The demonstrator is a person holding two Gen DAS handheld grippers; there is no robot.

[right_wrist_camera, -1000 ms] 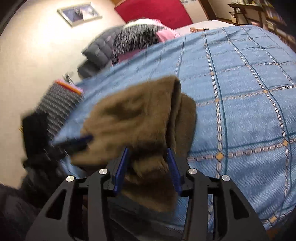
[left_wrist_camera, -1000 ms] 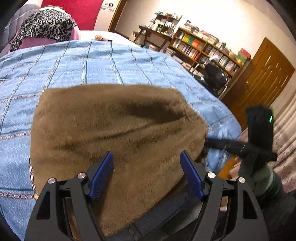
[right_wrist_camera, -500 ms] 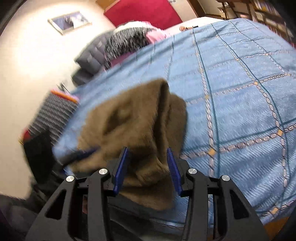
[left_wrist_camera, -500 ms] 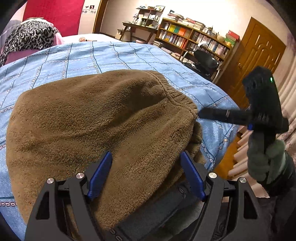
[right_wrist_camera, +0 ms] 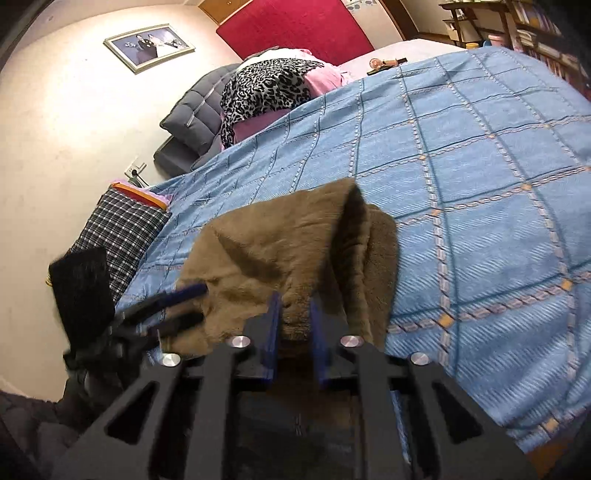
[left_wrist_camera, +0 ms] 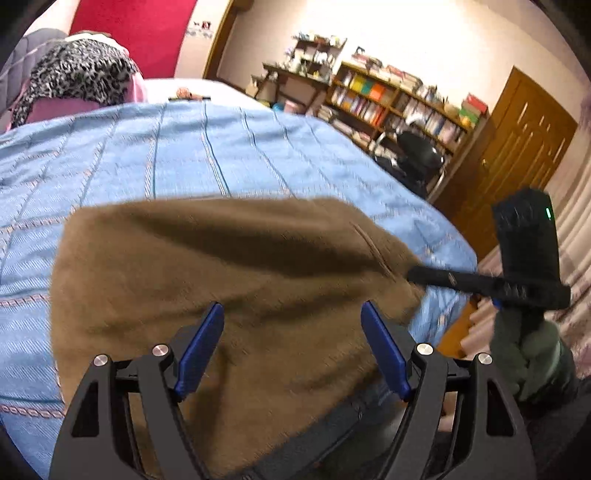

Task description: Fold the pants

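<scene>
Two tools worked the brown fleece pants (left_wrist_camera: 229, 280) on the blue bedspread (left_wrist_camera: 184, 147). The right tool (right_wrist_camera: 293, 325) was clamped on a bunched edge; the left tool (left_wrist_camera: 291, 347) stood spread apart over them.

You are not seeing any text that can be read here. The book spines on the bookshelf (left_wrist_camera: 399, 99) are showing only colours, too small to read. Small dark marks are sitting on the wall (left_wrist_camera: 201, 26) beside the red panel, but they are staying too blurred to tell. The framed picture (right_wrist_camera: 147, 46) is showing people, no words.
</scene>
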